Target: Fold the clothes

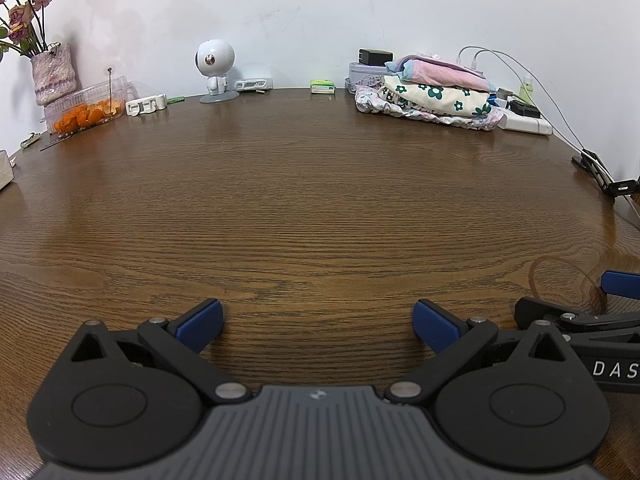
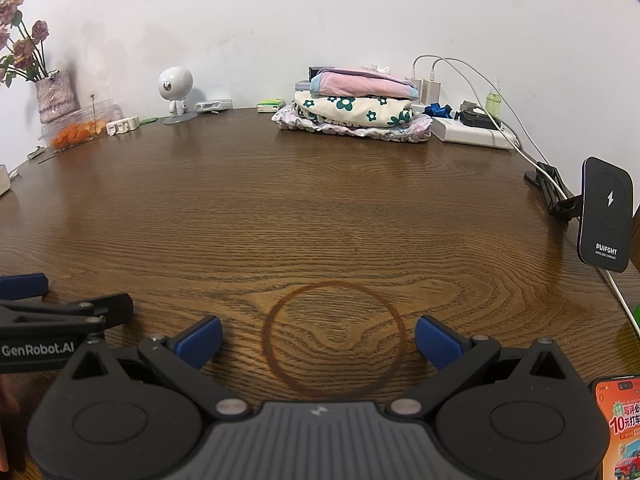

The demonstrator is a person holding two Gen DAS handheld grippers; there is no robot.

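Note:
A stack of folded clothes point(image 1: 432, 94) lies at the far right of the brown wooden table point(image 1: 304, 208): a pink piece on top, a cream piece with green flowers under it, a pale patterned one at the bottom. The right wrist view shows the same stack point(image 2: 354, 110) at the back centre. My left gripper point(image 1: 318, 318) is open near the table's front edge, nothing between its blue pads. My right gripper point(image 2: 318, 336) is open too, over a dark ring stain point(image 2: 334, 340). The two grippers sit side by side, far from the clothes.
Along the back wall stand a vase of dried roses point(image 1: 52, 74), a clear box of orange fruit point(image 1: 86, 108), a white astronaut figure point(image 1: 216, 68) and a power strip with chargers point(image 2: 472, 132). A wireless charger stand point(image 2: 606, 216) and a phone point(image 2: 618, 428) are at the right.

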